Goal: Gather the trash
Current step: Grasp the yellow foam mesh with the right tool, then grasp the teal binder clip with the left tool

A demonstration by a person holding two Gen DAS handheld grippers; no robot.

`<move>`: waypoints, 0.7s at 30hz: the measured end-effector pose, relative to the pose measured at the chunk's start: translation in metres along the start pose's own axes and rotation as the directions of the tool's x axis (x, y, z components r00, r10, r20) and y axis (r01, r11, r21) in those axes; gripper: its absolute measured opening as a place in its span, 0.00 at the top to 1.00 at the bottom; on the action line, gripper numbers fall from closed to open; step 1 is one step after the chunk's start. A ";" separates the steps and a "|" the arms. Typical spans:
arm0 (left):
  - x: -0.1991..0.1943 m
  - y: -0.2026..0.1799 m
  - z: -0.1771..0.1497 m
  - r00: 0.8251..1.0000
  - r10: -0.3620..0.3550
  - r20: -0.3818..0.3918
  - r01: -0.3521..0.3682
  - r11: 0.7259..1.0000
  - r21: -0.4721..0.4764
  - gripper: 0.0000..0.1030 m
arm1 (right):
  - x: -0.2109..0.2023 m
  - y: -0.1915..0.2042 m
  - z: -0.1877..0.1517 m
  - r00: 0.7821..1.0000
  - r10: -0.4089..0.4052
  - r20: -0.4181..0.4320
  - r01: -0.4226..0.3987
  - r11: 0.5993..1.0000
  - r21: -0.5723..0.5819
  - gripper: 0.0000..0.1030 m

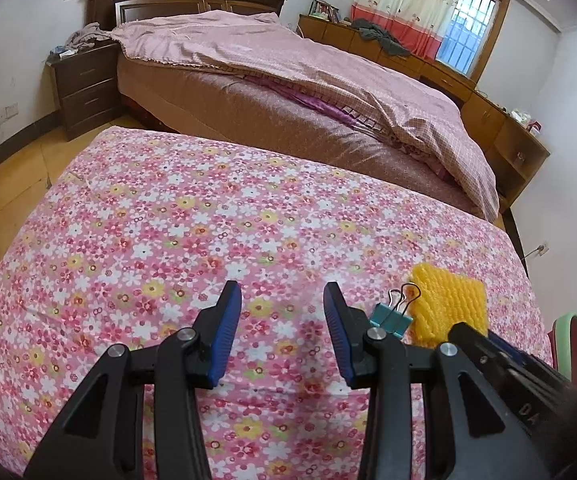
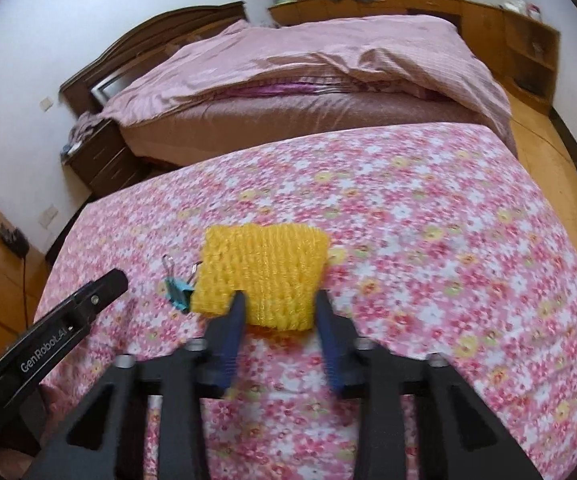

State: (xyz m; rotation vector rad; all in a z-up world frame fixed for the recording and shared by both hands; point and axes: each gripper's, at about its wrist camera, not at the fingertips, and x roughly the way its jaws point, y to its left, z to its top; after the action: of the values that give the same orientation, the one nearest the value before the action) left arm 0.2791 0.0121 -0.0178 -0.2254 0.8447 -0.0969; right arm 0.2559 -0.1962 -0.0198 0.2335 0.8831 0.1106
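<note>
Right tool: my right tool pointed down at the yellow foam net, its blue fingers straddling the net's near edge.
Right tool's grip: jaws were partway apart with the net's near strip between them; the picture was too blurred for me to tell whether the pads pressed on it.
Net's place: it lay flat on the floral cloth, wider than the gap between my fingers and sticking out past the left one.
Neighbour: a teal binder clip sat against the net's left corner, handles up.
Left tool: my left tool hung over bare floral cloth, jaws about half open, nothing between them.
Net from the left: it was off to that tool's right, just beyond the clip.
Background: a bed with a pink quilt stood behind.
</note>
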 end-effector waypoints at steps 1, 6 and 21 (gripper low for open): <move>0.000 0.000 -0.001 1.000 -0.002 -0.001 0.002 1.000 0.004 0.59 | -0.003 0.000 0.000 1.000 -0.008 0.017 0.008 1.000 -0.009 0.88; 0.002 -0.013 -0.002 1.000 -0.016 -0.006 0.016 0.999 0.031 0.54 | -0.023 -0.006 0.000 0.995 -0.033 0.092 0.033 0.999 -0.005 0.90; 0.008 -0.065 -0.008 0.995 -0.095 -0.036 0.100 0.973 0.206 0.50 | -0.054 -0.041 0.006 0.987 -0.005 0.161 -0.018 0.990 0.140 0.90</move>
State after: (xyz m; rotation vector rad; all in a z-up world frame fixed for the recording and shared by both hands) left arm 0.2786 -0.0536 -0.0132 -0.0687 0.8431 -0.2795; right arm 0.2267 -0.2477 0.0141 0.3721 0.7298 0.0345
